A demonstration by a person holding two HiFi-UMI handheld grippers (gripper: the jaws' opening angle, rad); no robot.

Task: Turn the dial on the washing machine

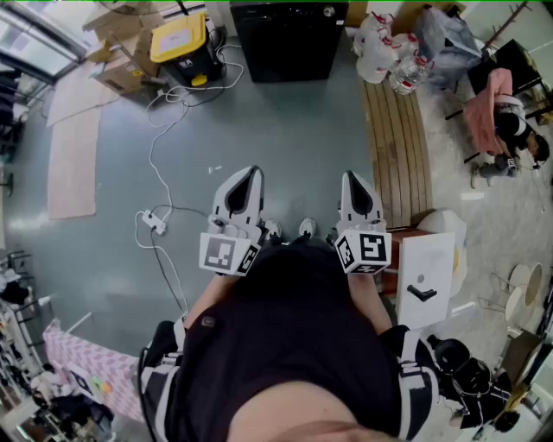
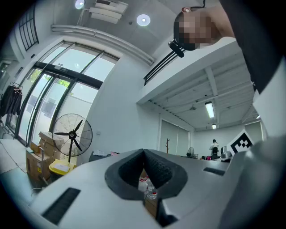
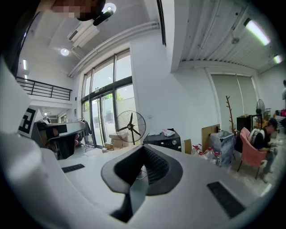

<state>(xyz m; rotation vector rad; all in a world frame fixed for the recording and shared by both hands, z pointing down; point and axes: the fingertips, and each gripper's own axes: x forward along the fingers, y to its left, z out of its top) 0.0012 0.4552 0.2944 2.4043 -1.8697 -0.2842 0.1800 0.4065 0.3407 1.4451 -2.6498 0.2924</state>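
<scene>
The washing machine is a black box against the far wall, a few steps away across the grey floor. Its small round dial sits near the top right corner. In the right gripper view the machine stands low in the distance, its dial facing me. My left gripper and right gripper are held side by side close to my body, both pointing toward the machine and far short of it. The left gripper and the right gripper are both shut with their tips together and nothing between them.
A white cable and power strip trail across the floor to my left. A yellow-lidded box and cardboard boxes sit left of the machine. A wooden bench, bagged bottles and a seated person are at right. A standing fan is behind.
</scene>
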